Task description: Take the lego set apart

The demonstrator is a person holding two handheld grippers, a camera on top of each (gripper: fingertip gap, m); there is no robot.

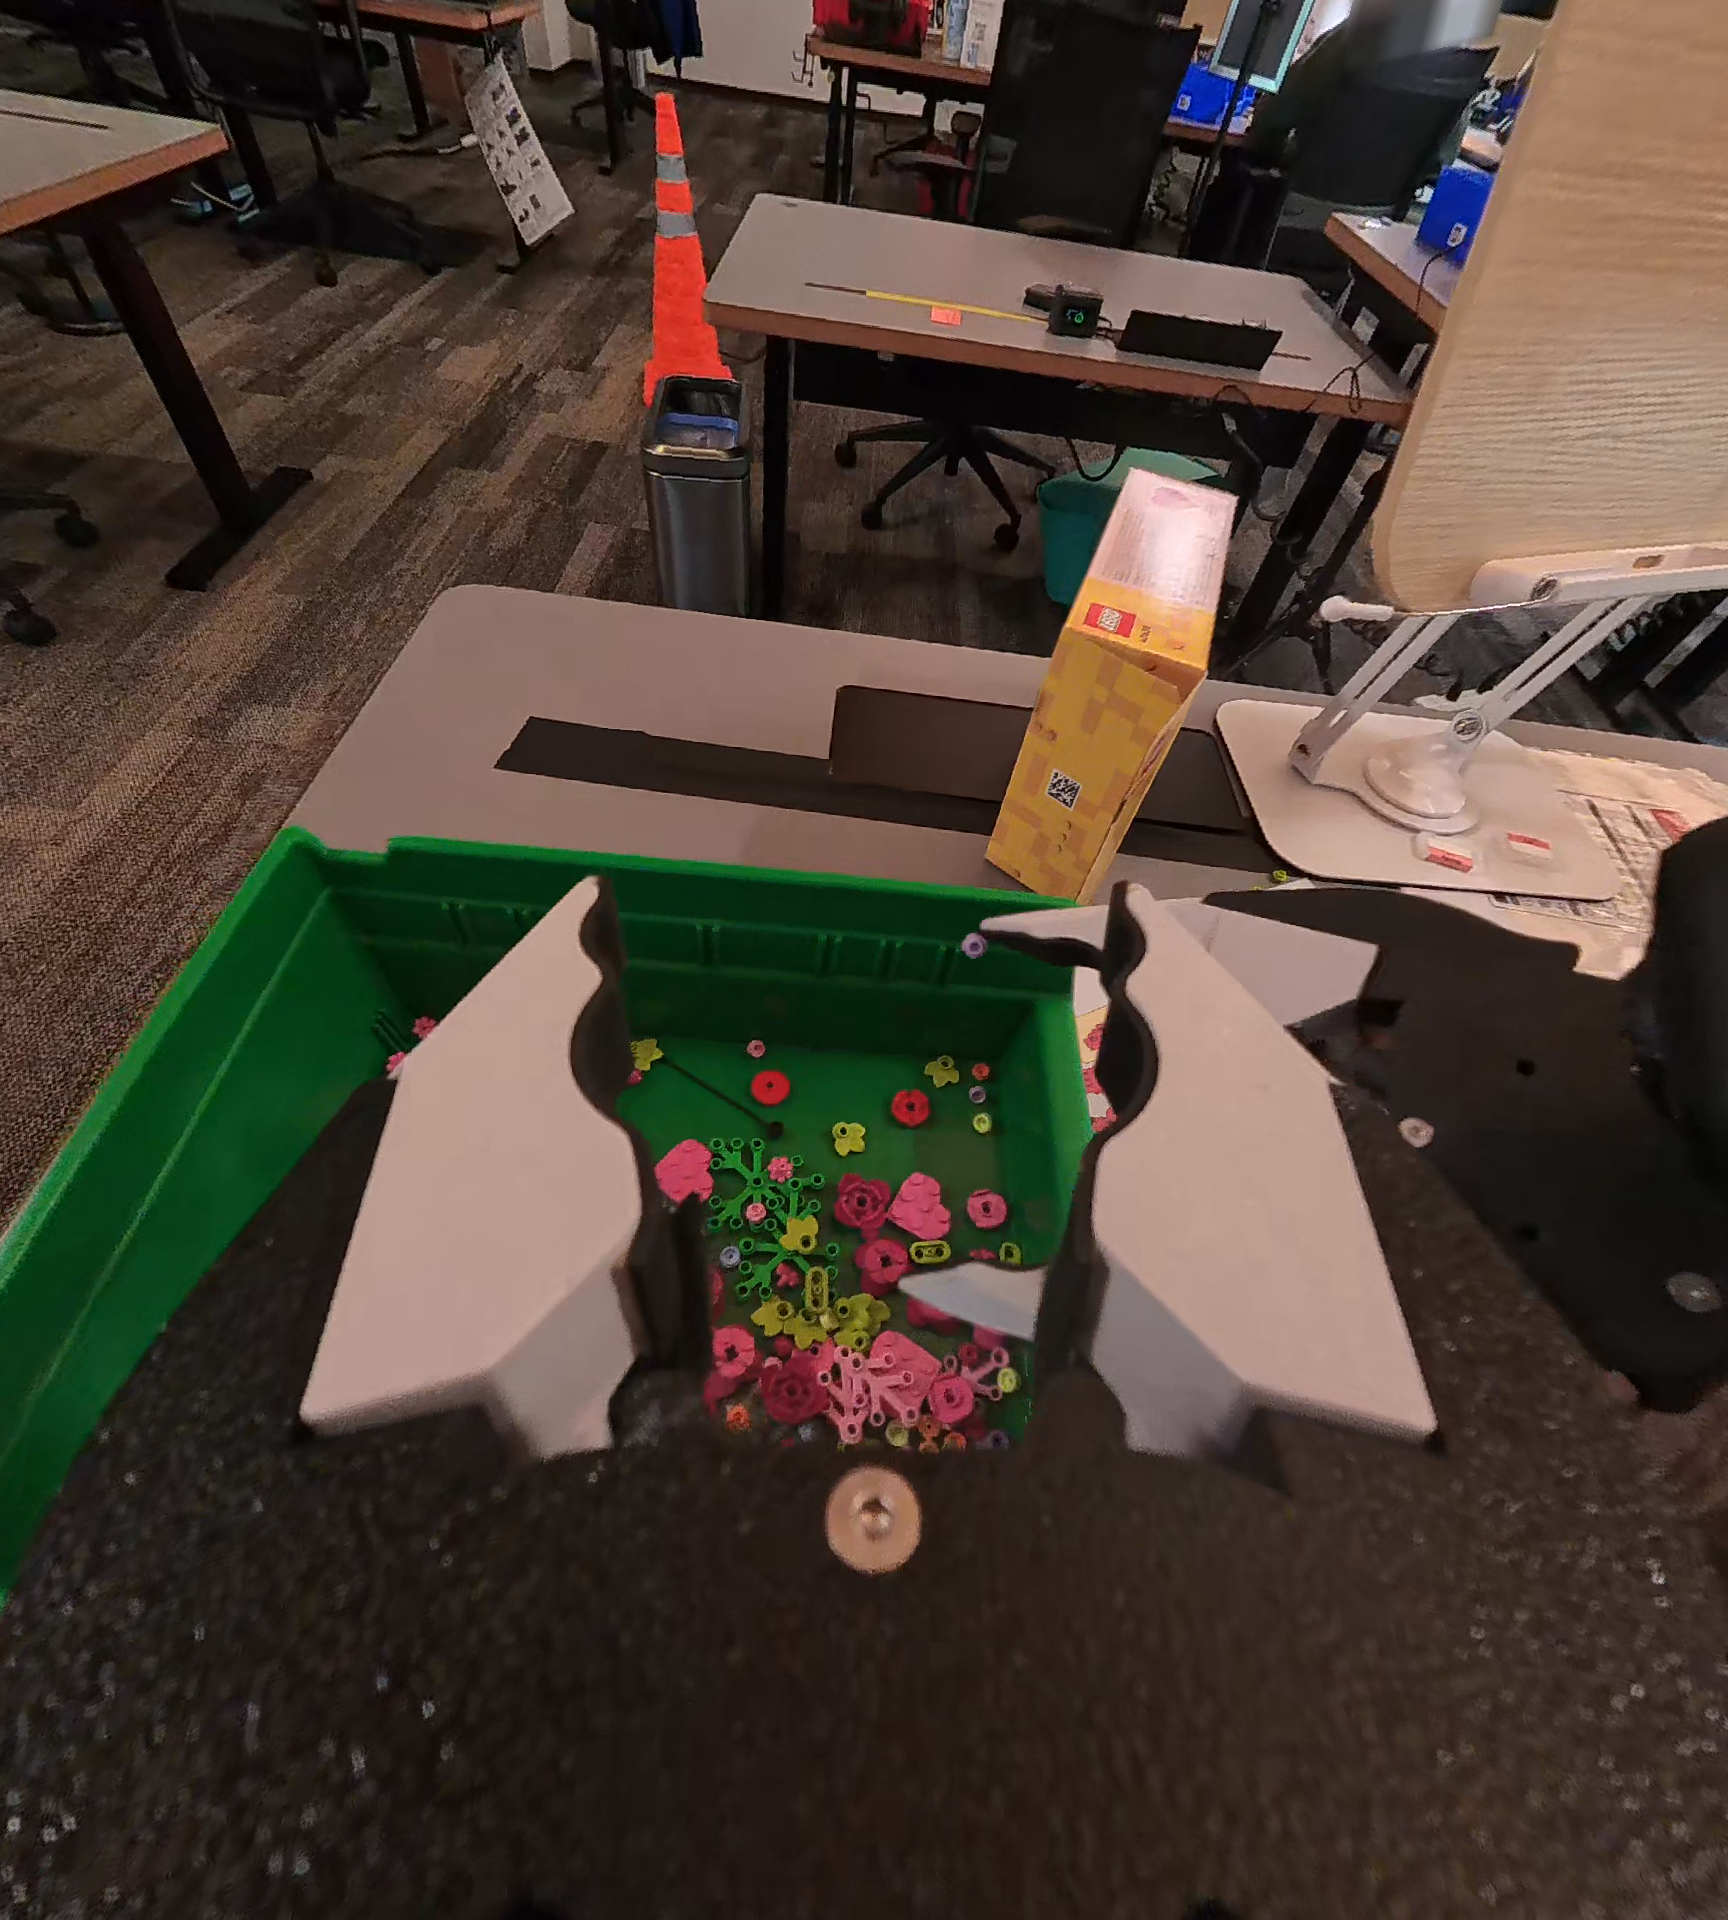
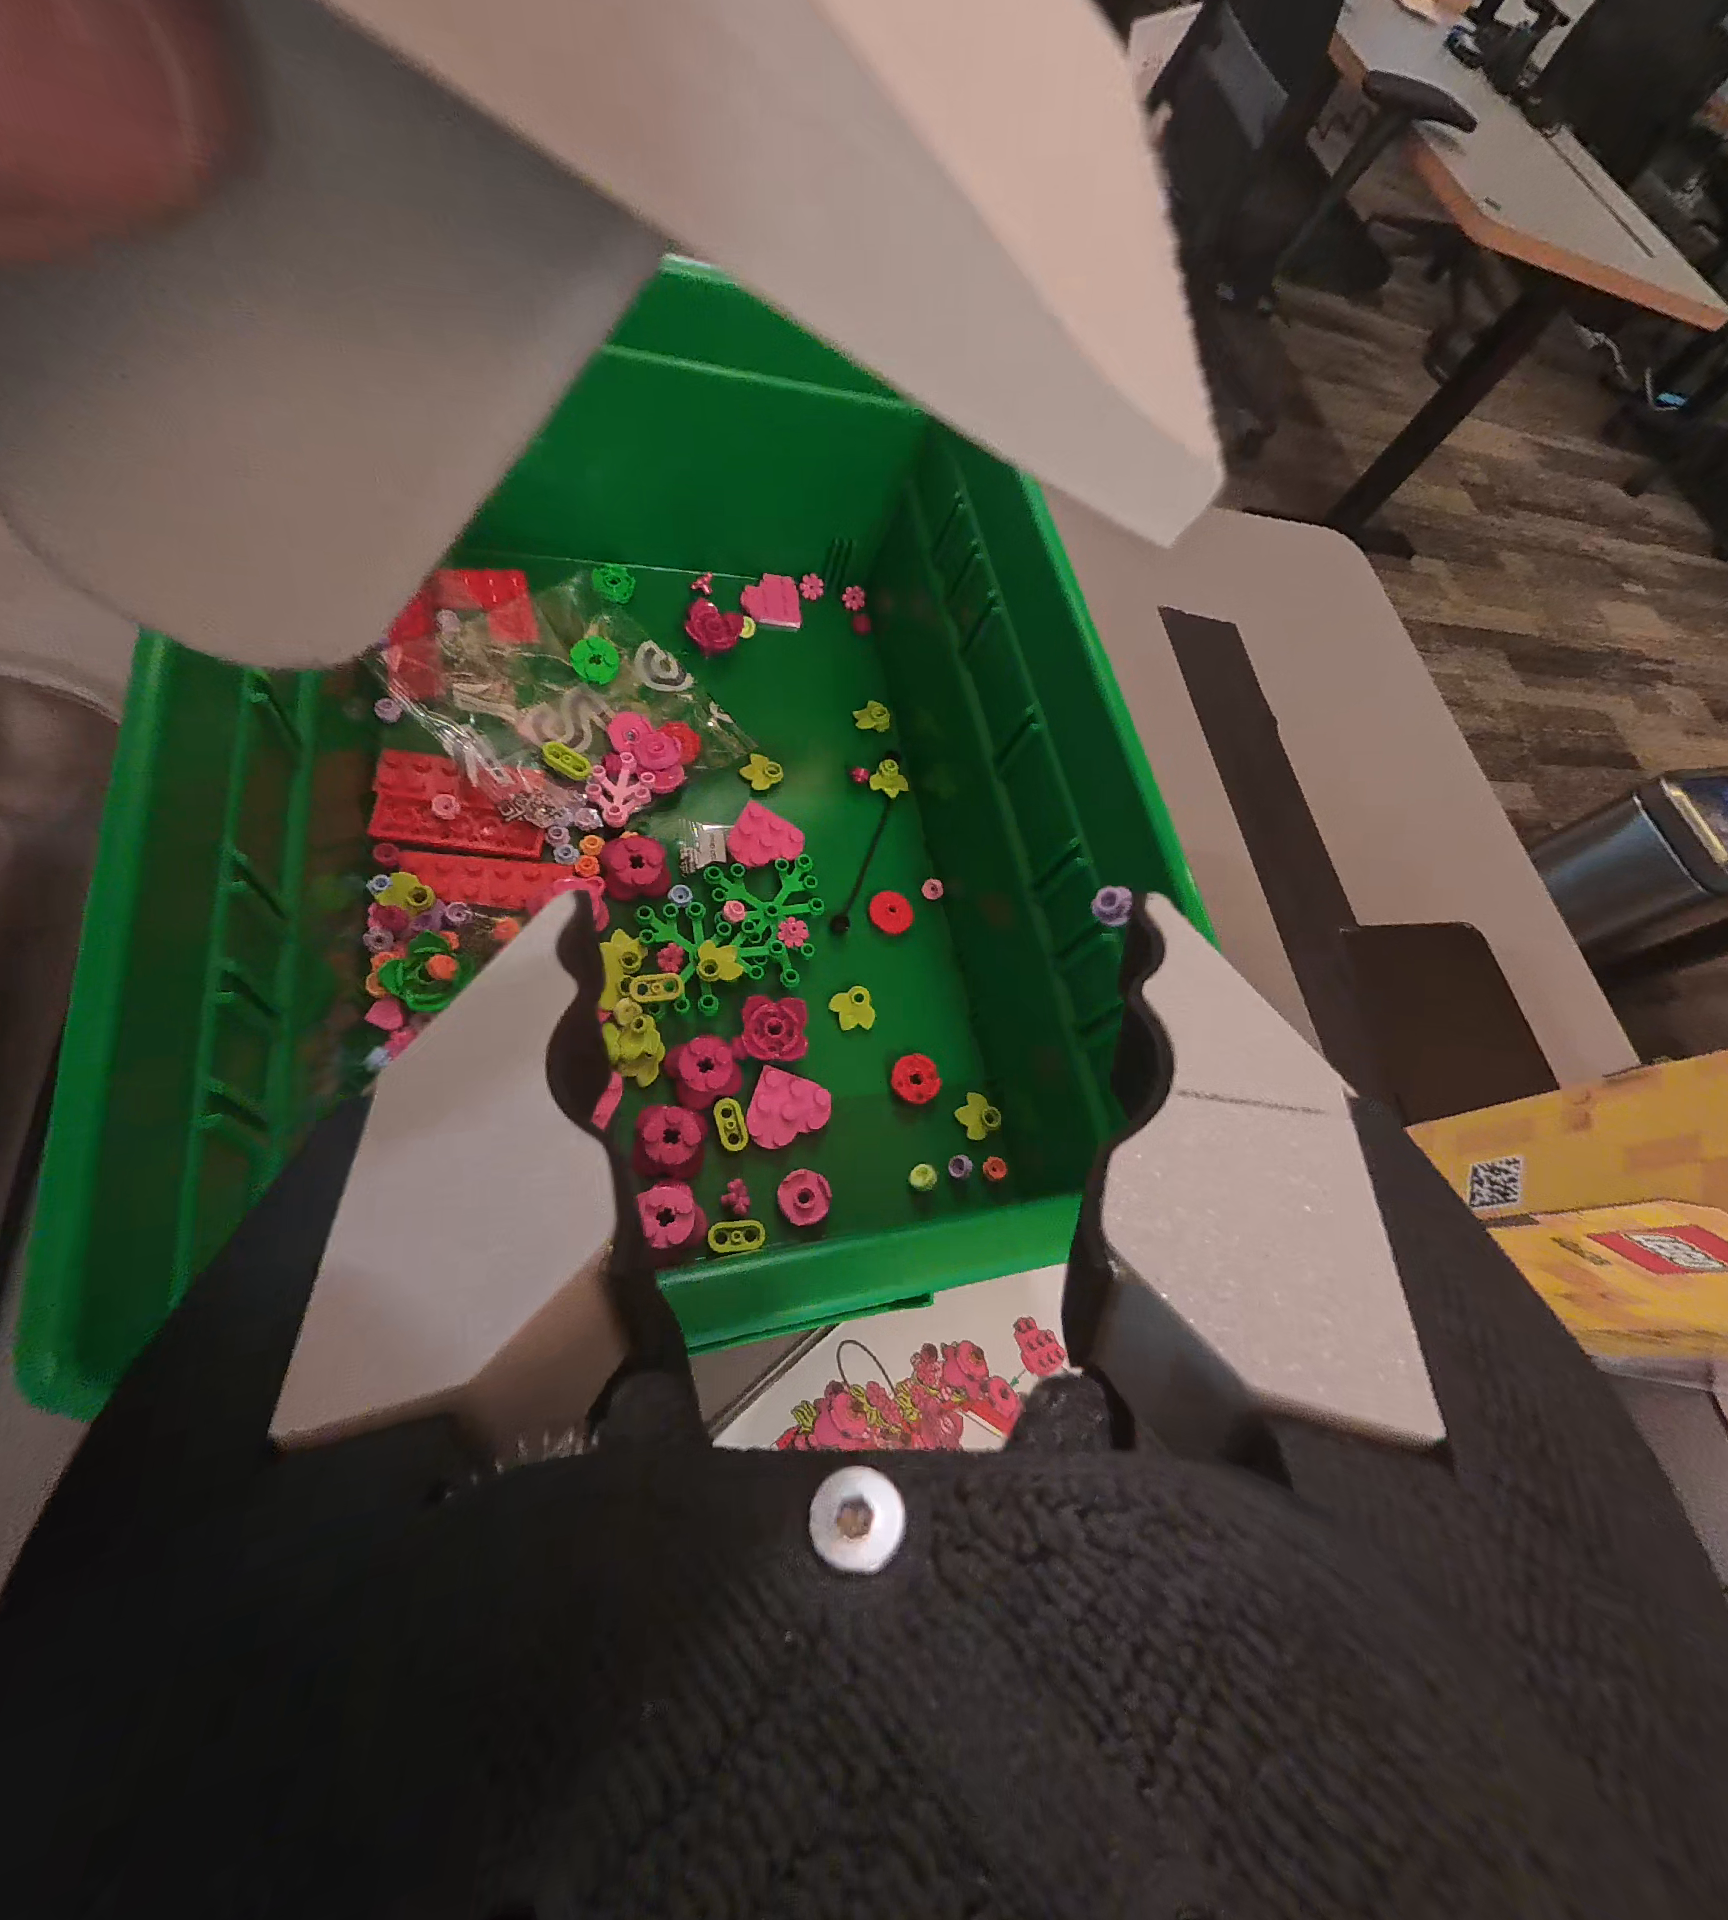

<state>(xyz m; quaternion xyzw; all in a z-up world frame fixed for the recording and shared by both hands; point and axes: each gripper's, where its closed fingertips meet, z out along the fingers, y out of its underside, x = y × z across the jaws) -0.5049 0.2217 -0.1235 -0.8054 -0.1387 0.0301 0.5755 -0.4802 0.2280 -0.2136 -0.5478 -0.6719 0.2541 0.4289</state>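
A green bin (image 1: 164, 1143) holds several loose lego pieces (image 1: 870, 1216): magenta flowers, pink hearts, green stems, lime leaves. In the right wrist view the bin (image 2: 995, 727) also holds red plates (image 2: 455, 821) and a clear bag (image 2: 548, 707). My left gripper (image 1: 858, 894) is open and empty above the bin. My right gripper (image 2: 855, 914) is open above the bin's near wall; it shows from the right in the left wrist view (image 1: 943, 1101). A tiny purple flower piece (image 2: 1111, 902) sits at the tip of its right finger, seen also in the left wrist view (image 1: 972, 945).
A yellow lego box (image 1: 1099, 727) stands on the grey table behind the bin, beside a white monitor stand (image 1: 1411, 769). A printed instruction sheet (image 2: 901, 1382) lies next to the bin. The left gripper's finger (image 2: 631, 260) fills the upper left of the right wrist view. Tip to tip, the grippers are about 10 cm apart.
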